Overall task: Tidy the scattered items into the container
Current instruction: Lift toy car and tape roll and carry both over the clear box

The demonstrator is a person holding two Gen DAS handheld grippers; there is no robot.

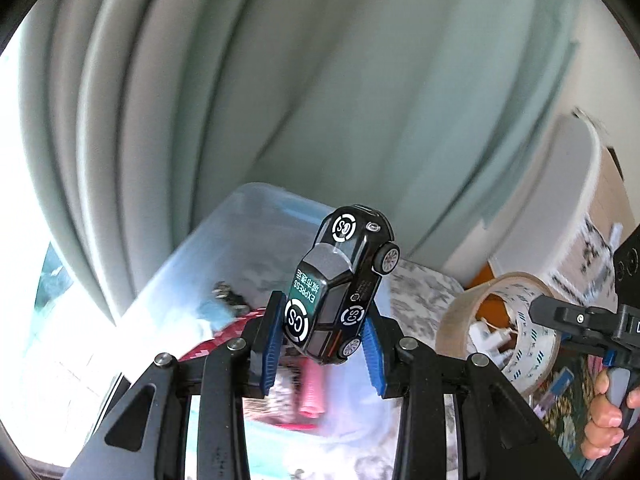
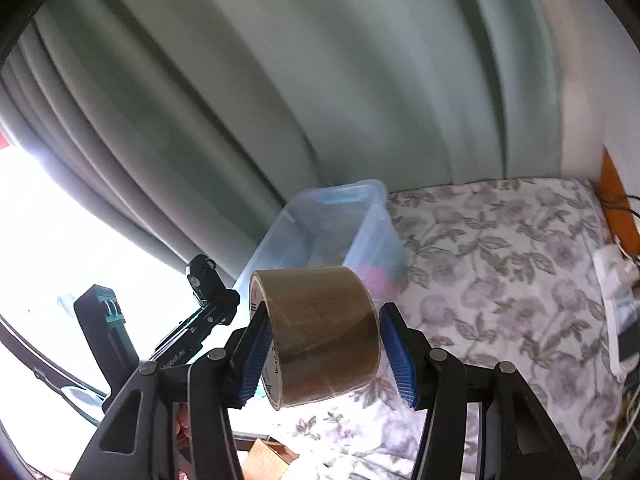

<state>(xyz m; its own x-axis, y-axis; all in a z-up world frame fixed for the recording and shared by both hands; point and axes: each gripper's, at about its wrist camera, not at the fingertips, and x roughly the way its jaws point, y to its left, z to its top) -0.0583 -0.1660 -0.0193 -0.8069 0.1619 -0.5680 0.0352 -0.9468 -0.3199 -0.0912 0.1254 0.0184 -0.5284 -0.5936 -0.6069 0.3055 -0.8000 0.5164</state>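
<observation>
While clamped, toy car (image 1: 340,280) overhangs container (image 1: 224,216)

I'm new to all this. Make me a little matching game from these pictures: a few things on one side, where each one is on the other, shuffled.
Things:
1. toy car
2. roll of brown tape
3. clear plastic bin
4. pink ribbed tube

Places:
A. standing on the flowered cloth
B. clamped in the left tongs
C. lying inside the bin
D. clamped in the right tongs

Pairs: 1-B, 2-D, 3-A, 4-C
</observation>
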